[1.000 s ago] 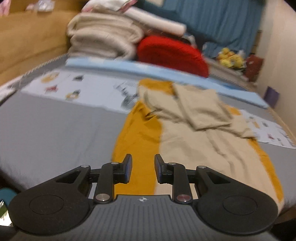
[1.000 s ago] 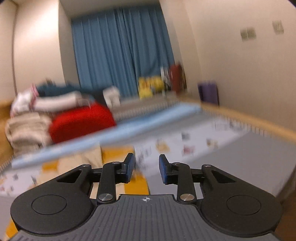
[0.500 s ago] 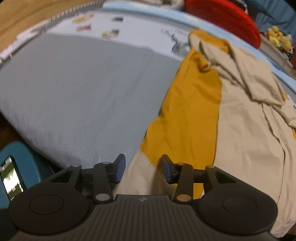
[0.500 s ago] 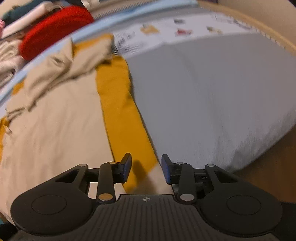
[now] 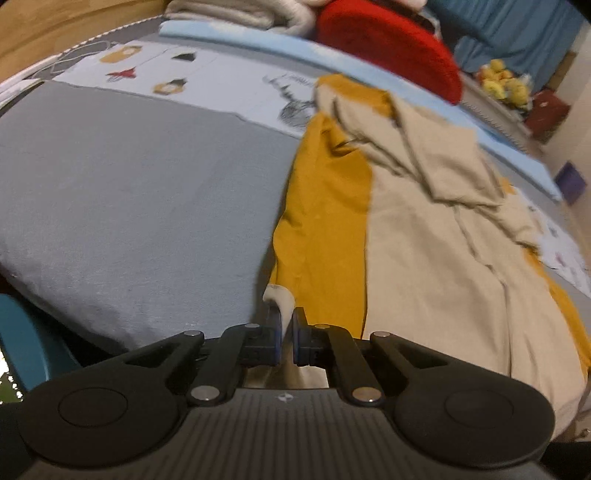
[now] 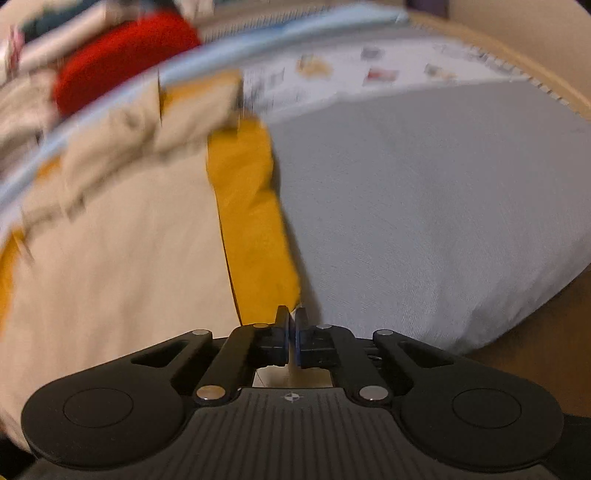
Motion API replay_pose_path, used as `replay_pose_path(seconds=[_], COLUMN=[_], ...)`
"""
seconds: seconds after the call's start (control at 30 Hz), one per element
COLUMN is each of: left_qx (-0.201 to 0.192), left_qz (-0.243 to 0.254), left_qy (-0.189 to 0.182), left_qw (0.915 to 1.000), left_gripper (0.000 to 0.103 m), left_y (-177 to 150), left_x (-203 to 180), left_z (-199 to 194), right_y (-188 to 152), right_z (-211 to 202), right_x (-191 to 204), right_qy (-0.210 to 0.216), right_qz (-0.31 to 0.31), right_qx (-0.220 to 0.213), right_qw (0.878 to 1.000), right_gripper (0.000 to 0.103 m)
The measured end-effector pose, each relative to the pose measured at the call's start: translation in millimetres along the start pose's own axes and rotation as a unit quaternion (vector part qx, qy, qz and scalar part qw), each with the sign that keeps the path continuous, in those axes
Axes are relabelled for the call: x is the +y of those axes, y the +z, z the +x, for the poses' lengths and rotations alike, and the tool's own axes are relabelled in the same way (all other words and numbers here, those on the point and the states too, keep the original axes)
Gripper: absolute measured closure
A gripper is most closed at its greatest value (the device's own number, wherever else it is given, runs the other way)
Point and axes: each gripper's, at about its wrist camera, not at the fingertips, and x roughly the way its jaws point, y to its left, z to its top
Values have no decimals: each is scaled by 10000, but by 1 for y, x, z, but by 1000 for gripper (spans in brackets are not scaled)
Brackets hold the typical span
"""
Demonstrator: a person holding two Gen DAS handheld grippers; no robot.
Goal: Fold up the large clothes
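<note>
A large beige and mustard garment (image 5: 424, 236) lies lengthwise on the grey bed (image 5: 129, 192), its sleeves folded in at the far end. My left gripper (image 5: 286, 321) is shut on the garment's near left hem corner, a beige fold poking up between the fingers. My right gripper (image 6: 292, 325) is shut on the near right hem corner of the same garment (image 6: 122, 251), beside its mustard side panel (image 6: 255, 229). The right wrist view is motion-blurred.
A red cushion (image 5: 388, 44) and stacked folded blankets (image 5: 240, 11) sit at the bed's far end, behind a light blue mat (image 5: 258, 37). A printed white sheet (image 5: 192, 81) covers the far bed. The bed's near edge (image 6: 498, 325) drops off at the right.
Both grippers came down to the garment's near hem and closed on its corners; they were open half a second ago.
</note>
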Motion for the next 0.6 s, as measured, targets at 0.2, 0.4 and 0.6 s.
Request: replay_pose_path(seconds=[0.2, 0.4, 0.6], left_qx=[648, 784, 813], left_qz=[-320, -374, -262], left_qy=[393, 518, 620], left_qw=[9966, 9949, 9944], left_gripper=[92, 73, 70], left_y=[0, 4, 3], left_x=[13, 17, 19], left_z=[26, 35, 40], right_y=[-1, -14, -13], right_z=[9, 36, 43], right_x=[-9, -9, -11], right_qy=[-336, -668, -661], right_qz=[63, 2, 97], right_qx=[266, 723, 773], right_qw=[9991, 9951, 9948], right_gripper=[100, 88, 80])
